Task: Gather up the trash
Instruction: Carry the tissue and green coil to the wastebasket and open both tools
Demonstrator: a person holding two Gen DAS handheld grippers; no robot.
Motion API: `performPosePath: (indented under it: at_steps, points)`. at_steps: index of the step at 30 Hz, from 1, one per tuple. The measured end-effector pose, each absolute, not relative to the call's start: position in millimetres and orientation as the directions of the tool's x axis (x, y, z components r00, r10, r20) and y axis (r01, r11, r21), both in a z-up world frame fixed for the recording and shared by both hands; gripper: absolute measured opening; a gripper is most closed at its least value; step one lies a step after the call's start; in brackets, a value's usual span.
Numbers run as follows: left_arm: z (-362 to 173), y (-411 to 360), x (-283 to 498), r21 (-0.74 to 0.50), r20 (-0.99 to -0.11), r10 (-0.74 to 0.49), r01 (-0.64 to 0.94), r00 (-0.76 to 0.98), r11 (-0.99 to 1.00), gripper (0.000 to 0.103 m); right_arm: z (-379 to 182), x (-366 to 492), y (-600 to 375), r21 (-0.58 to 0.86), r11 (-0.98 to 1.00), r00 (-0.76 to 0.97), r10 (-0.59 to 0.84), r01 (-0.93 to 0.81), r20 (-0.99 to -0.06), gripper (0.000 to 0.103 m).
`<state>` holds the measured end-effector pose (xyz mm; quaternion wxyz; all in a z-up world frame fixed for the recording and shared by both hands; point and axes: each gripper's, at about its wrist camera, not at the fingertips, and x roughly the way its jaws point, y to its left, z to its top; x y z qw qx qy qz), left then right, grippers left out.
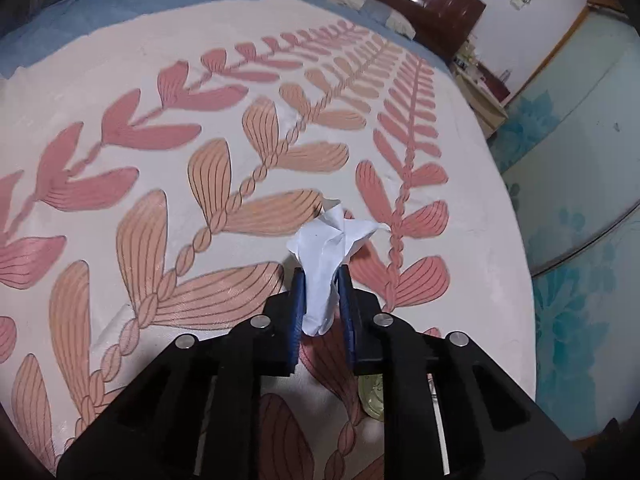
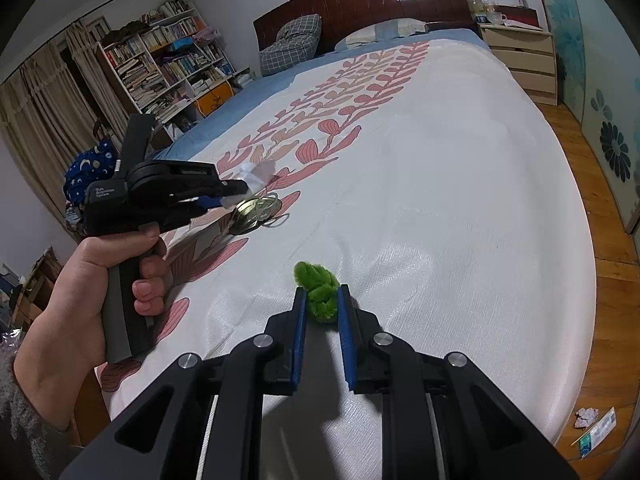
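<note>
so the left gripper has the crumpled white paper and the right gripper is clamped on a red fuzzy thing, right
Not quite: the fuzzy thing in the right gripper is green, not red, as the right wrist view shows. The rest holds: the left gripper is closed on the crumpled white paper, clear in the left wrist view.

We see a white bedspread [image 2: 440, 208] printed with pink and peach leaf sprays, a blue sheet [image 2: 256, 92] beneath it. The crumpled paper [image 1: 332, 248] is white, the fuzzy wad [image 2: 318, 292] bright green — both between blue pads [image 2: 300, 336] on black grippers.
</note>
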<state>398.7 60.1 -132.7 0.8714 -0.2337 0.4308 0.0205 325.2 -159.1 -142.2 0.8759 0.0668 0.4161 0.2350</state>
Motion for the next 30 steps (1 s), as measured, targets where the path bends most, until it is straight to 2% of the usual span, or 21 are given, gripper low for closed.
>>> performPosePath:
  at_steps: [8,14,18,24,30]
  points:
    - [-75,43,331,-0.445,-0.647,-0.187,-0.167,0.739,0.880,0.008,-125,309,-190,0.338,0.877,0.566,0.480,-0.343,-0.670,0.017]
    - [-30,-34,271,-0.436,-0.595,-0.285,-0.004,0.752,0.900,0.008,-78,260,-275,0.311,0.897,0.616,0.442,-0.315,-0.652,0.017]
    - [-10,-136,241,-0.419,-0.582,-0.421,0.187,0.696,0.888,0.008,-43,210,-376,0.243,0.941,0.669,0.338,-0.236,-0.662,0.017]
    - [-24,-332,193,-0.420,-0.627,-0.626,0.475,0.464,0.773,0.008,-19,116,-549,0.122,0.992,0.707,0.074,0.018,-0.703,0.017]
    - [-71,-482,152,-0.412,-0.736,-0.643,0.615,0.211,0.673,0.008,-40,26,-678,0.105,0.958,0.630,-0.092,0.268,-0.771,0.017]
